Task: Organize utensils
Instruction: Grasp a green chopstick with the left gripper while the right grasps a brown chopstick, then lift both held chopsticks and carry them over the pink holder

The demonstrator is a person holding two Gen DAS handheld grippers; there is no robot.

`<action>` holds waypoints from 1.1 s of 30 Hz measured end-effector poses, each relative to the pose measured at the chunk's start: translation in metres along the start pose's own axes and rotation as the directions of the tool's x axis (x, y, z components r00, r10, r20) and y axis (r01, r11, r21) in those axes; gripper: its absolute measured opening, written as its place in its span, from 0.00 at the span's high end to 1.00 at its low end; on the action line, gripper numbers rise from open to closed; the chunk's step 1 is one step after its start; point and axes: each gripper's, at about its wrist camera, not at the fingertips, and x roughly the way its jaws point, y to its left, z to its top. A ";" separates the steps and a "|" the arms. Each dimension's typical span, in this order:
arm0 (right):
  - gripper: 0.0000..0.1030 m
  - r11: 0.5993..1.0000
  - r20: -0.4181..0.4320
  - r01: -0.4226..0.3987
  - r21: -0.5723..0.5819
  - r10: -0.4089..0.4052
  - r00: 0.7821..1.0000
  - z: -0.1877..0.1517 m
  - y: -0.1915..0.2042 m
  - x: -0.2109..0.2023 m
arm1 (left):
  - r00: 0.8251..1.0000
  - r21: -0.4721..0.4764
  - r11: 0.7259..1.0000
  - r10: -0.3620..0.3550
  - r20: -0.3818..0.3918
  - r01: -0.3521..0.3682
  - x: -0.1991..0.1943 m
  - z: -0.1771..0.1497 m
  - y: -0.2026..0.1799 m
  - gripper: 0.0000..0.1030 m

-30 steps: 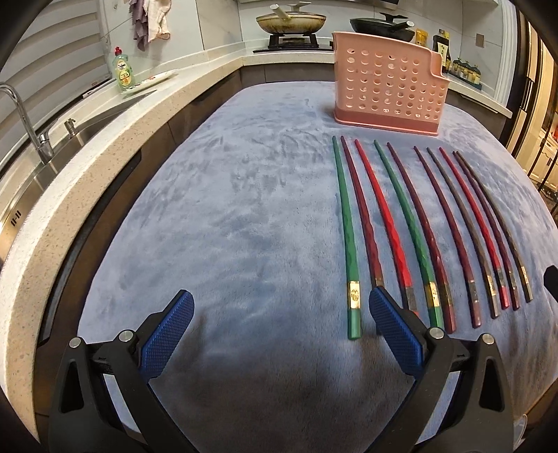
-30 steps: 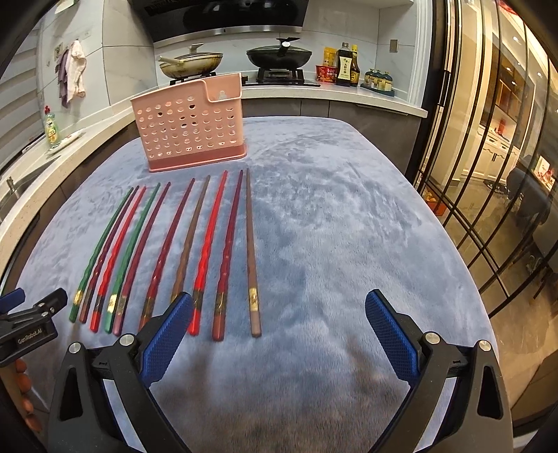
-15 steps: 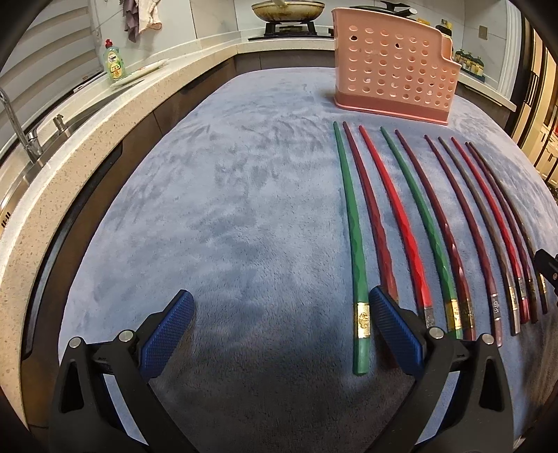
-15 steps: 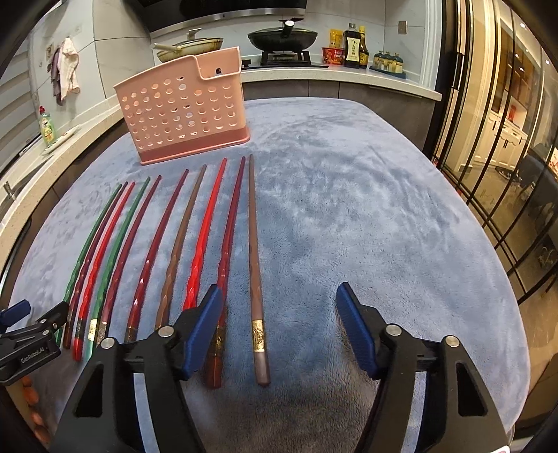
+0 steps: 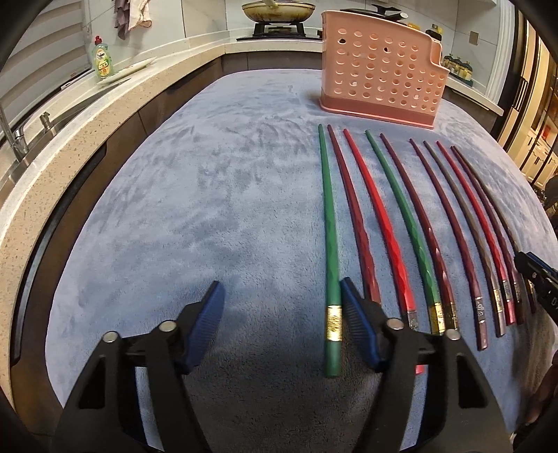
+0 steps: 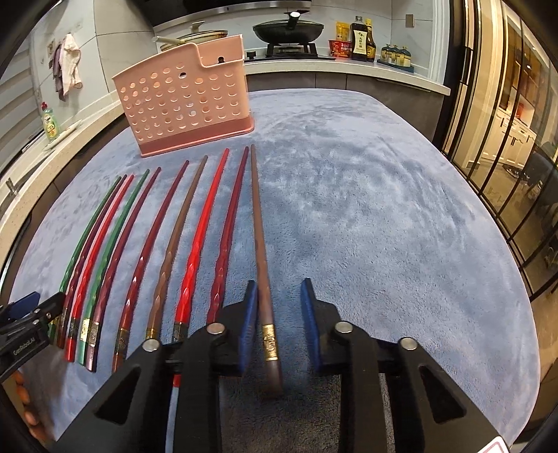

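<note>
Several chopsticks lie side by side on the blue-grey cloth [image 5: 209, 209], tips toward a pink perforated utensil holder [image 5: 380, 66], which also shows in the right wrist view [image 6: 185, 101]. My left gripper [image 5: 280, 320] is open, low over the cloth; the leftmost green chopstick [image 5: 329, 223] lies between its fingers, close to the right pad. My right gripper [image 6: 279, 324] is open but narrowed; the rightmost brown chopstick [image 6: 259, 226] lies between its pads, untouched on the right side. Each gripper shows at the edge of the other's view.
A stone counter with a sink and tap [image 5: 17, 139] runs along the left, with a dish soap bottle [image 5: 102, 57]. A stove with pans [image 6: 289, 29] and sauce bottles [image 6: 362, 41] stands behind. Glass doors [image 6: 516, 139] are on the right.
Both grippers moved forward and down toward the chopstick handles. Both have narrowed their jaws, the right one more, now straddling the brown chopstick; the left straddles the green one.
</note>
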 end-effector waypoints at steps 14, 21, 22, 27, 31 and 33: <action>0.94 0.999 0.051 -0.041 0.024 0.040 0.998 0.008 -0.012 -0.039 | 0.995 -0.052 0.994 -0.100 0.003 0.100 -0.022 0.008 0.020 0.91; 0.94 0.997 0.168 -0.077 0.018 0.073 0.983 0.042 -0.014 -0.086 | 0.989 -0.038 0.992 -0.118 0.089 0.122 -0.062 0.031 0.024 0.93; 0.94 0.996 0.182 -0.083 0.015 0.079 0.980 0.048 -0.014 -0.091 | 0.987 -0.033 0.992 -0.117 0.108 0.122 -0.068 0.037 0.024 0.93; 0.94 0.991 0.250 -0.130 0.018 0.122 0.961 0.082 -0.014 -0.110 | 0.977 -0.025 0.991 -0.126 0.175 0.132 -0.091 0.073 0.028 0.93; 0.94 0.986 0.295 -0.168 0.023 0.154 0.943 0.114 -0.013 -0.119 | 0.962 -0.018 0.989 -0.136 0.238 0.144 -0.107 0.115 0.030 0.93; 0.94 0.982 0.316 -0.186 0.023 0.169 0.934 0.133 -0.012 -0.121 | 0.955 -0.012 0.989 -0.138 0.263 0.146 -0.112 0.135 0.030 0.93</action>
